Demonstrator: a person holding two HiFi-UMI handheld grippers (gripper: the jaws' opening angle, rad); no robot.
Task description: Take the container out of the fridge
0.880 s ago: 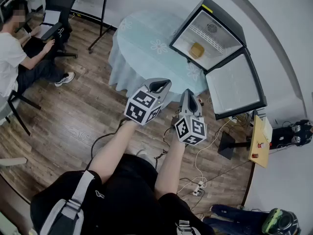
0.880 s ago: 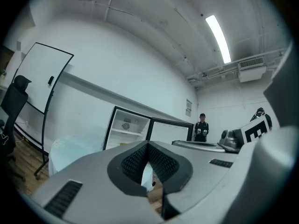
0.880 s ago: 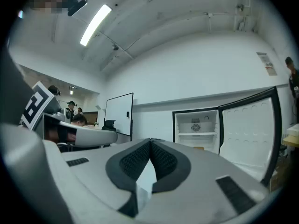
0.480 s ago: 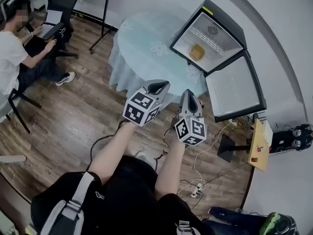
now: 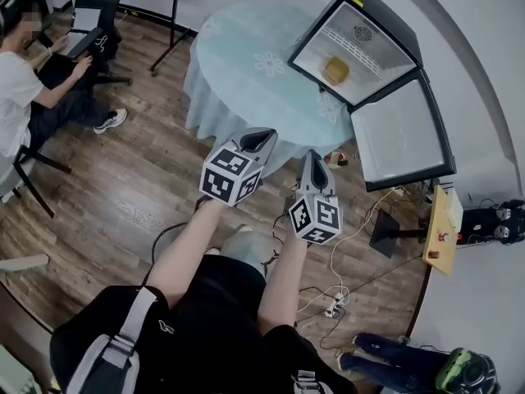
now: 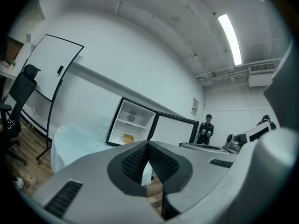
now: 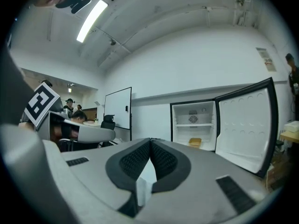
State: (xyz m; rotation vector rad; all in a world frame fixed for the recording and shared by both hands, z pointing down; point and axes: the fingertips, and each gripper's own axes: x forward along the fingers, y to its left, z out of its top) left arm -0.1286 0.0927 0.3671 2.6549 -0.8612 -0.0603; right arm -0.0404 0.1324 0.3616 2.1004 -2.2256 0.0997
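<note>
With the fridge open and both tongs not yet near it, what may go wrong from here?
The left tongs and right tongs are shut; unless opened, they may only push the yellow container deeper into the fridge.
Cables lie on the floor toward the fridge; a foot may catch.
The round table stands close to the path and could be bumped.

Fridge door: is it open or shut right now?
Open. The fridge door stands swung wide, and the yellow container sits in plain sight inside.

Head view steeply down; both gripper views level, sharing distant fridge [image 5: 326, 50].
</note>
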